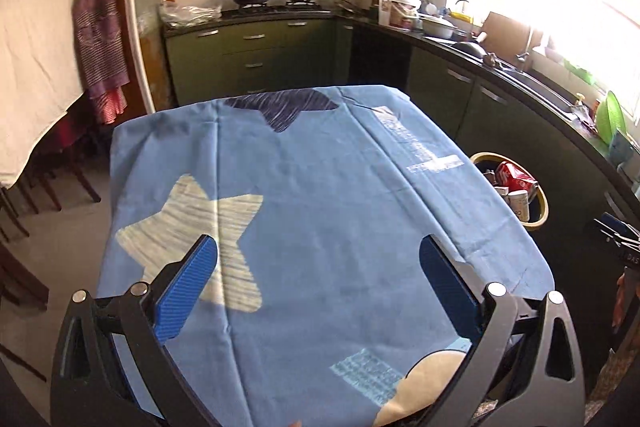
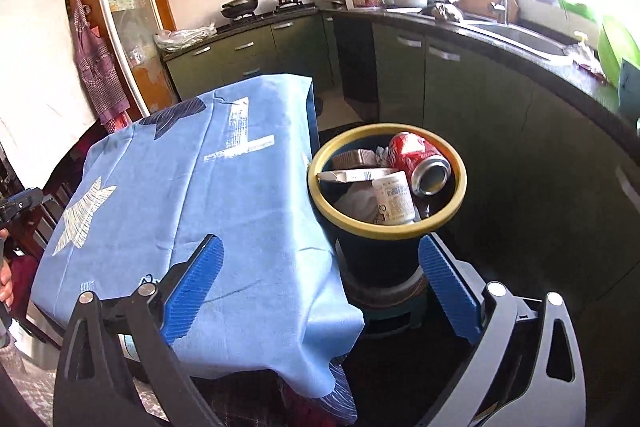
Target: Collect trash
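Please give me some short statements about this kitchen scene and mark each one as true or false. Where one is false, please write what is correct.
1. The red can lies inside the bin. True.
2. The left claw is shut on a paper cup. False: its jaws stand wide open with nothing between them.
3. The blue cloth has star shapes on it. True.
4. The bin has a red rim. False: the rim is yellow.
5. The right claw holds the can. False: it is open and empty.
6. Trash is scattered over the cloth. False: no trash is on it.
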The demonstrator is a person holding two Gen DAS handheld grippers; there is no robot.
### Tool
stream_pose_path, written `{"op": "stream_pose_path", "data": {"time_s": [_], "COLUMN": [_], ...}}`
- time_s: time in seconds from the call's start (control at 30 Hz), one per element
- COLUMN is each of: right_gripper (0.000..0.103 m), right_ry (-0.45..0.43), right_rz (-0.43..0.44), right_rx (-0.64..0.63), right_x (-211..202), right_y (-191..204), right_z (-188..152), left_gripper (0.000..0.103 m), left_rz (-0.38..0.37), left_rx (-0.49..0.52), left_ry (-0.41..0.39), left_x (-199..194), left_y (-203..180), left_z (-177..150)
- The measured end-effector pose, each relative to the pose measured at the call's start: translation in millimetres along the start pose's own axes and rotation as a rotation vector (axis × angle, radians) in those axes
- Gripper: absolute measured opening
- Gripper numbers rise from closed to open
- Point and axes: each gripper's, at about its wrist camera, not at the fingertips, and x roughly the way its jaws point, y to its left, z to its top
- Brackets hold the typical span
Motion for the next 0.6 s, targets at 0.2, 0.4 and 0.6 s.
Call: {"op": "stream_pose_path", "data": {"time_s": [0.2,0.4,0.6], "right_gripper": [0.098,0.098,0.098], "right_ry": [-0.064,-0.116,-0.156], "right_rz": [0.021,-0.023,-0.034], "right_rx": [-0.057,-0.078,-0.070], "right_x": [-32,-66,-98], "right_y": [25,36,33], "right_z": [4,1,-6], "left_gripper": [0.096,0.096,0.096], "left_rz": [0.044,0.097,0.087], "left_rx": [-0.015,0.010,-0.002], "left_ry": [-0.032,-0.105,-0.125], "left_x": [-34,-71,-93], "left_y": [12,9,13], "left_z": [-18,-20,-24]}}
